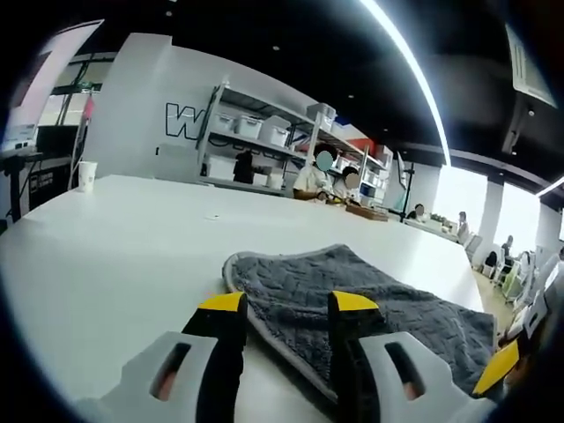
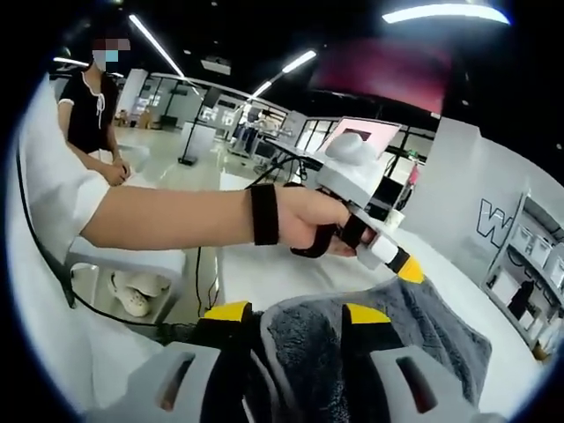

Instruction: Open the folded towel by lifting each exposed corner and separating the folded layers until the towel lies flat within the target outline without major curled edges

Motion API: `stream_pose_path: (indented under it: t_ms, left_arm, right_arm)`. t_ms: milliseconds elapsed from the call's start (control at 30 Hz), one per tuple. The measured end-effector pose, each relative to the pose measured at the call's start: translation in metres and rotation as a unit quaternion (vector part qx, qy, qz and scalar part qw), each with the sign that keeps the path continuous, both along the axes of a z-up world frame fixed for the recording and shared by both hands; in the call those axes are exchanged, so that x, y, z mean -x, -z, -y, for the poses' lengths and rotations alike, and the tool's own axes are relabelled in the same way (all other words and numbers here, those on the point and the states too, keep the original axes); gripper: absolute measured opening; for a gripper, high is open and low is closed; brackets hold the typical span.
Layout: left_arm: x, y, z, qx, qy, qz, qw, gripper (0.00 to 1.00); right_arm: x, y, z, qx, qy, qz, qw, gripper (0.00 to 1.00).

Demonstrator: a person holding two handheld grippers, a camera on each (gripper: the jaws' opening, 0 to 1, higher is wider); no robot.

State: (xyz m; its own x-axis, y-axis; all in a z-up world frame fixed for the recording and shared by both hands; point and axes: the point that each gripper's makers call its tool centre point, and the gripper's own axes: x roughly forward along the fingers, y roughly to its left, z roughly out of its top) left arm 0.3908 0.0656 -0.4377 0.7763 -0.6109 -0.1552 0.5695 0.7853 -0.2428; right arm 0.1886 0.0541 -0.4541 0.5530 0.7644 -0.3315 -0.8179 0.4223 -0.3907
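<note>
A grey quilted towel (image 1: 379, 304) lies folded on the white table (image 1: 132, 256). In the left gripper view my left gripper (image 1: 287, 302) is low at the towel's near edge, jaws open, with that edge lying between the yellow tips. A yellow tip of my right gripper (image 1: 496, 370) touches the towel's lower right end. In the right gripper view my right gripper (image 2: 296, 312) stands open with a humped corner of the towel (image 2: 441, 326) between its jaws. Held by a hand with a black wristband, the left gripper (image 2: 401, 263) rests its tip on the towel's far edge.
A paper cup (image 1: 86, 174) stands at the table's far left. Shelves with bins (image 1: 264, 145) and seated people are beyond the table. To the left in the right gripper view, a person (image 2: 88, 106) sits by a stool (image 2: 132, 260), and a cable hangs off the table edge.
</note>
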Motion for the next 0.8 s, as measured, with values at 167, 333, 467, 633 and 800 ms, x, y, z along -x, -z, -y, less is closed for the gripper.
stream_pose_path:
  t_ms: [167, 333, 467, 633, 800]
  left_arm:
    - [-0.001, 0.0, 0.001, 0.001, 0.0, -0.001, 1.0, 0.36]
    - [-0.001, -0.002, 0.002, 0.003, 0.001, 0.0, 1.0, 0.35]
    - [-0.001, -0.002, 0.004, 0.002, 0.003, 0.0, 1.0, 0.35]
    - [-0.001, -0.002, 0.004, 0.002, 0.003, -0.001, 1.0, 0.35]
    - [-0.003, -0.001, 0.004, 0.003, 0.002, -0.003, 1.0, 0.35]
  right_arm:
    - [-0.001, -0.007, 0.004, 0.003, 0.009, 0.017, 0.9998, 0.35]
    - [-0.002, -0.01, 0.006, 0.003, 0.016, 0.029, 0.9995, 0.34]
    - [-0.002, -0.01, 0.007, 0.011, 0.016, 0.036, 0.9992, 0.33]
    - [-0.001, -0.006, 0.007, 0.024, 0.011, 0.039, 0.9989, 0.32]
    - [-0.008, -0.006, 0.011, 0.036, 0.015, 0.044, 0.9983, 0.32]
